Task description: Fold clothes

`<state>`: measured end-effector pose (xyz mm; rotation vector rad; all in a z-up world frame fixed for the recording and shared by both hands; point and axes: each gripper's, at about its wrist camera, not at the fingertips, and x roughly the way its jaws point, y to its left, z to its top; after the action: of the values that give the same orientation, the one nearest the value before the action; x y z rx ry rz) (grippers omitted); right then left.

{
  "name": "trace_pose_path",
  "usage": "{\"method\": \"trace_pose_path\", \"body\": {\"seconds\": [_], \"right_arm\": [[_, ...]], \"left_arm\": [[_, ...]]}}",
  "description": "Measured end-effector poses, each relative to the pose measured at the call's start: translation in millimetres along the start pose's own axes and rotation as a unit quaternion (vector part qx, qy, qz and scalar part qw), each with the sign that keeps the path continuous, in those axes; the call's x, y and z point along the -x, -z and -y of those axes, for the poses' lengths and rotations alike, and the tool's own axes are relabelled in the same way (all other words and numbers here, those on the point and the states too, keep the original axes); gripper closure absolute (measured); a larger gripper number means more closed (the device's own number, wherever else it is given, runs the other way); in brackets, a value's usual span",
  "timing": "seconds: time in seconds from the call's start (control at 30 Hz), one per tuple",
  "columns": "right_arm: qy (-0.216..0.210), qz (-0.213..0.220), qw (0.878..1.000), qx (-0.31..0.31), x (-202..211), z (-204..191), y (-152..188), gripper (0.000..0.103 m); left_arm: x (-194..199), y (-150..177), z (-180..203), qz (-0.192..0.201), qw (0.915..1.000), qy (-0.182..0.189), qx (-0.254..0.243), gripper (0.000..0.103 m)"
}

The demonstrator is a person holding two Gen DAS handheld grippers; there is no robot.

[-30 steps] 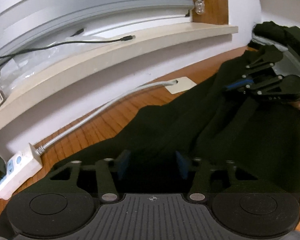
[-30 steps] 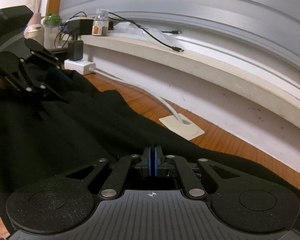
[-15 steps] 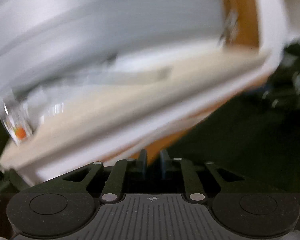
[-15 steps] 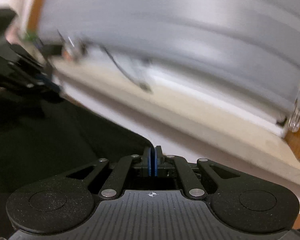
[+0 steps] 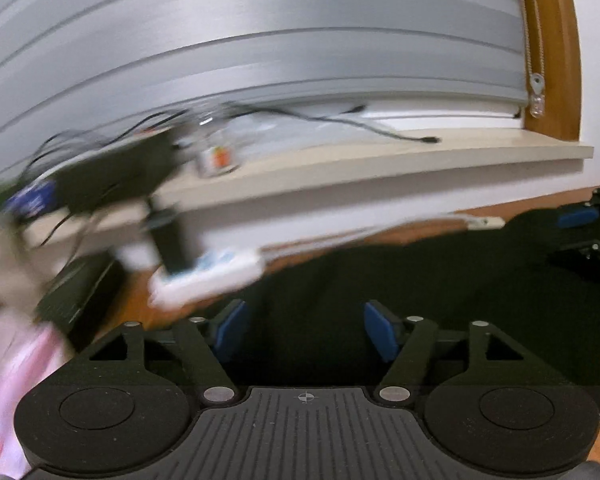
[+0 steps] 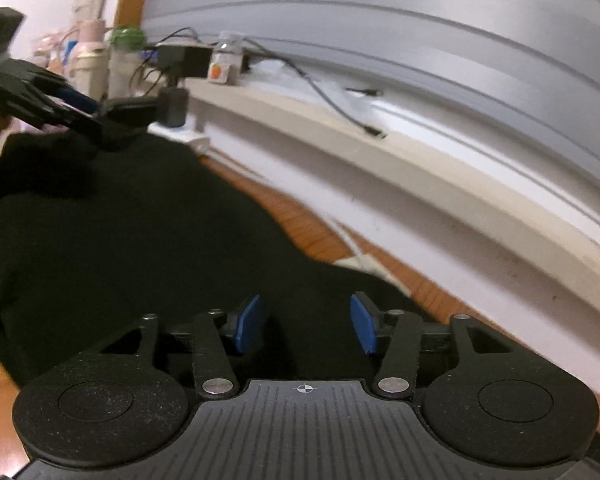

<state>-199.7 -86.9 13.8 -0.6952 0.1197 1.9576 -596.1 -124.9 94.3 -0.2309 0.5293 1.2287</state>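
A black garment lies spread over the wooden table. My left gripper is open, its blue pads wide apart just above the cloth and holding nothing. In the right wrist view the same garment fills the left and middle. My right gripper is open over the cloth's near edge, with nothing between its pads. The left gripper shows at the upper left above the cloth's far end. The right gripper shows at the far right of the left wrist view.
A beige windowsill runs behind the table under grey blinds, carrying cables, a small jar and a black adapter. A white power strip and its cable lie on the wood by the wall. A pale cable plate peeks out beside the cloth.
My right gripper was shut on the garment's edge and now stands open. My left gripper narrowed half a second ago and is wide open again. Both views swung during a fast move.
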Motion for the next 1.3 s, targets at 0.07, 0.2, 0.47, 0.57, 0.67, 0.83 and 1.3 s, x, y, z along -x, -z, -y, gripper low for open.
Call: {"method": "trace_pose_path", "body": {"seconds": [0.07,0.2,0.47,0.57,0.67,0.83,1.3], "right_arm": [[-0.012,-0.006,1.0,0.001,1,-3,8,0.046],[-0.022,-0.006,1.0,-0.004,1,-4,14,0.044],[-0.023,-0.01,1.0,-0.006,-1,-5,14,0.041],[-0.025,-0.011,1.0,-0.009,0,-4,15,0.04],[-0.038,-0.01,0.999,-0.015,2,-3,16,0.04],[-0.038,0.018,0.998,-0.039,28,0,16,0.041],[-0.048,0.0,0.995,-0.09,141,1,72,0.074]], "left_arm": [[19,17,-5,-0.001,0.9997,-0.019,0.015,0.03],[42,44,-12,-0.012,0.9974,-0.062,0.034,0.026],[32,71,-47,-0.025,0.9919,-0.025,0.122,0.054],[31,62,-53,-0.013,0.9935,-0.021,0.111,0.078],[32,46,-72,0.005,0.993,-0.042,0.11,0.079],[34,35,-64,-0.018,0.9947,-0.058,0.082,0.055],[59,24,92,0.049,0.9956,0.079,0.011,0.029]]}}
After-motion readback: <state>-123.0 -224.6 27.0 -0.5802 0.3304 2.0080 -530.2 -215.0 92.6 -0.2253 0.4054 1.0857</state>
